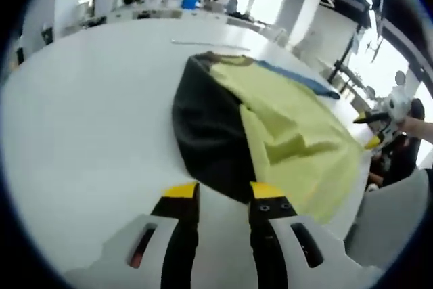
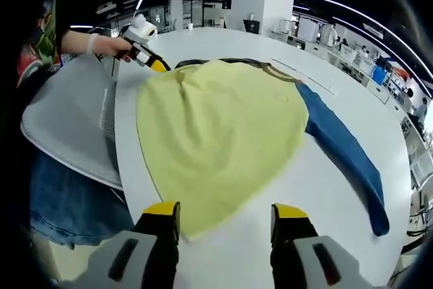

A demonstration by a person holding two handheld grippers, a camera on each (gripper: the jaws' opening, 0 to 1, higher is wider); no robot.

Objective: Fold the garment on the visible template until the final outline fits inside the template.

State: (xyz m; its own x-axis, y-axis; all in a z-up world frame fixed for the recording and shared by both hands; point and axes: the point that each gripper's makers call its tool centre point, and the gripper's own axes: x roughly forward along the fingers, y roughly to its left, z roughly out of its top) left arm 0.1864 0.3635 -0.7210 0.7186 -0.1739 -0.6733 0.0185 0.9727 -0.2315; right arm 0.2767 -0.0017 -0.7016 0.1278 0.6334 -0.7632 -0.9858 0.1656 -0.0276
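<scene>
Garment spread flat on white table, mostly yellow-green, with a dark sleeve on one side and a blue sleeve stretched out on the other. Dark collar edge visible at the far end in the right gripper view. Some rumpled folds in the yellow cloth near the middle in the left gripper view. Template outline impossible to make out under or around the cloth.

Left gripper low over the table just short of the dark sleeve's edge, yellow-tipped jaws parted, nothing between them. Seen also from the right gripper view, held in a hand near the garment's far corner.

Right gripper jaws spread wide, straddling the near hem of the yellow cloth, gripping nothing. Seen from the left gripper view at the table's far edge, held by a hand.

Grey chair back just beside the table edge. Office desks and ceiling light strips in the background.
</scene>
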